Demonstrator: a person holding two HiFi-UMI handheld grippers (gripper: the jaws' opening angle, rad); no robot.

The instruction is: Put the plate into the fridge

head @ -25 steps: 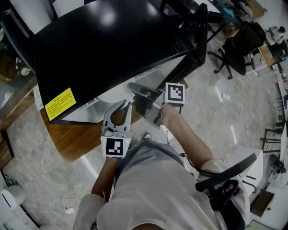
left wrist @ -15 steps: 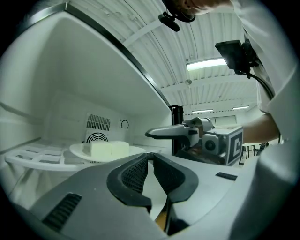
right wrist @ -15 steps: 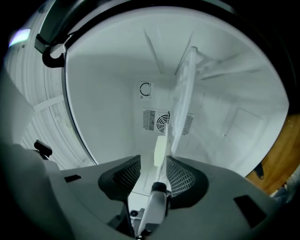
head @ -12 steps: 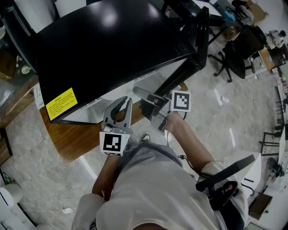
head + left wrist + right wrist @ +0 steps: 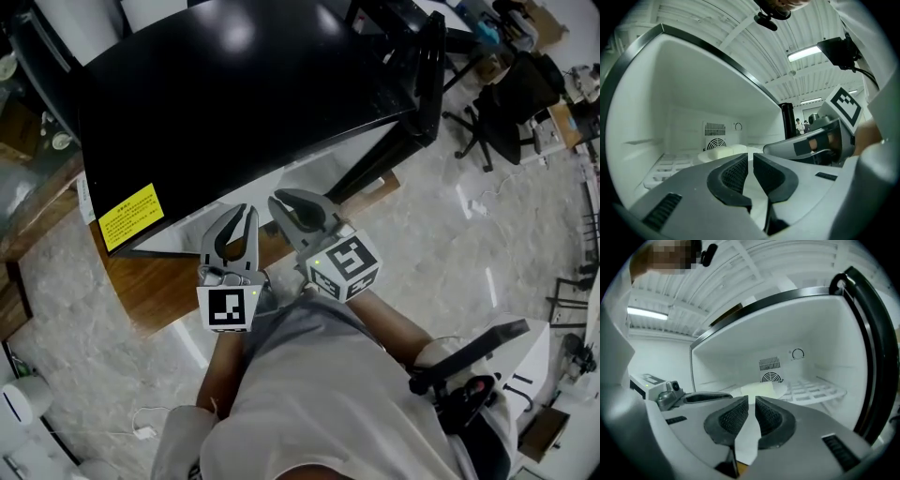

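Observation:
A white plate with pale food on it lies on the wire shelf deep inside the open black fridge; the right gripper view shows the plate too. Both grippers hover side by side just outside the fridge's mouth, pointing in. My left gripper has its jaws a narrow slit apart with nothing between them. The jaws of my right gripper have just been closing, and they also stand a thin slit apart and hold nothing.
The fridge door hangs open to the right. A wire shelf spans the fridge floor, with a fan grille on the back wall. The fridge rests on a wooden board. An office chair stands at the right.
My right gripper has rolled so its marker cube faces up, and it has shifted left, closer to the left gripper. The left gripper has drifted slightly left.

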